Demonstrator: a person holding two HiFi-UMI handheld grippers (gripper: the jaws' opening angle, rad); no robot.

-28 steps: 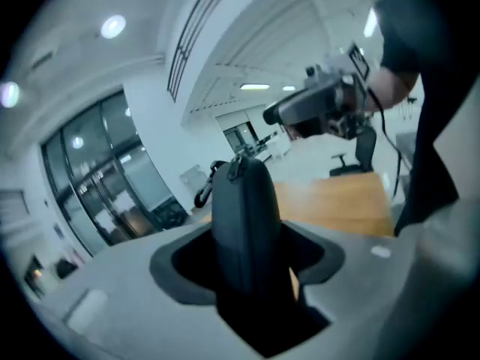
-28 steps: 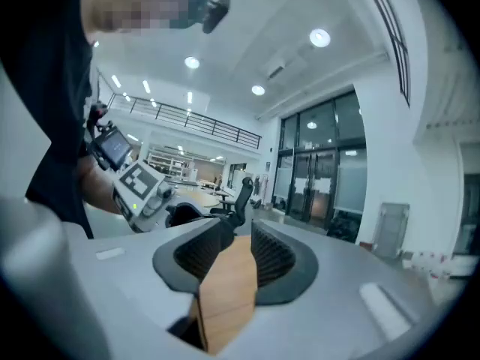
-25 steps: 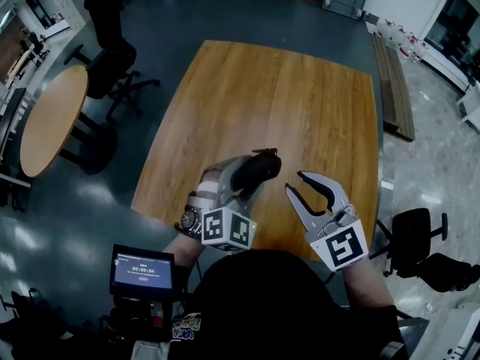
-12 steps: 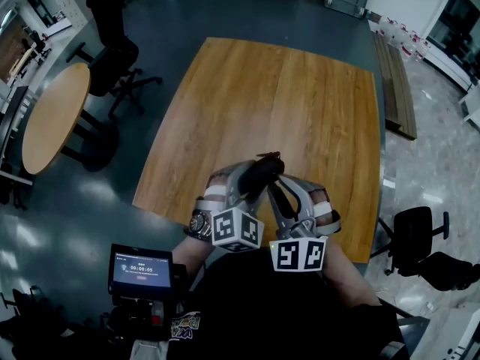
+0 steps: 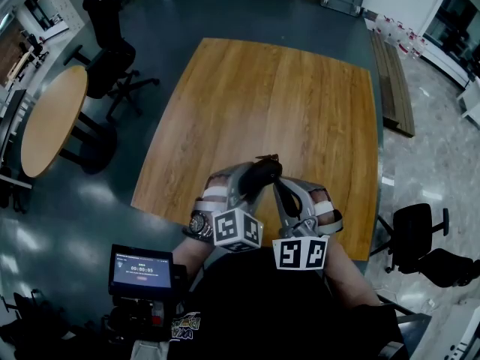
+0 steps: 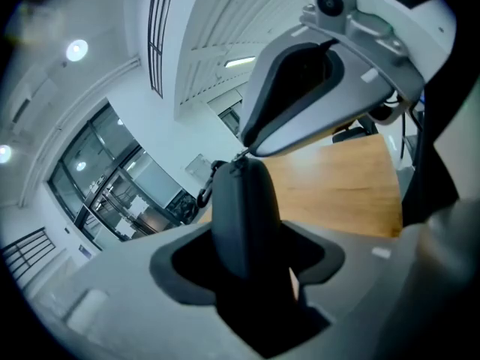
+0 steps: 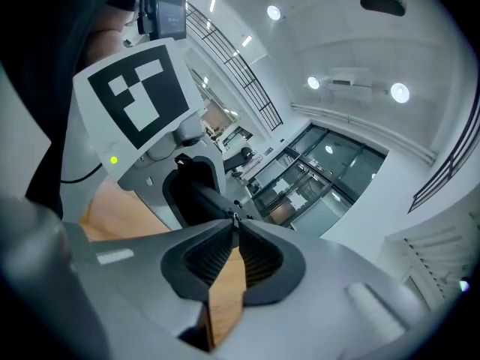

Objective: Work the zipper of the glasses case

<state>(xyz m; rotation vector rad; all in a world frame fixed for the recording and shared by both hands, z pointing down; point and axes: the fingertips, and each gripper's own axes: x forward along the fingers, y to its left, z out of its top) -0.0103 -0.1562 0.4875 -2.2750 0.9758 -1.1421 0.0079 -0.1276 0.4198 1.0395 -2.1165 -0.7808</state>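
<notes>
The left gripper (image 5: 252, 180) grips the black case (image 6: 241, 216) over the table's (image 5: 300, 96) near edge, and the case's lower part is hidden between its jaws. The right gripper's (image 7: 234, 225) jaws have just been closing. Their tips pinch the tiny pull (image 7: 234, 217) at the case's end, which is barely discernible.

A wooden table (image 5: 277, 103) filled the middle of the head view. A round table (image 5: 49, 118) stood well apart from it at the frame's left edge. An office chair (image 5: 109, 62) stood between the two, toward the upper left. A bench (image 5: 395, 88) ran along the wooden table's right side. A second chair (image 5: 420, 235) stood at the lower right, off the table's near right corner. A small screen (image 5: 142, 270) sat at the lower left, below the table's near edge. The glasses case (image 5: 257, 177) was over the table's near part, just below centre. In the right gripper view its zipper pull (image 7: 234, 217) sat at the case's end nearest the camera.
</notes>
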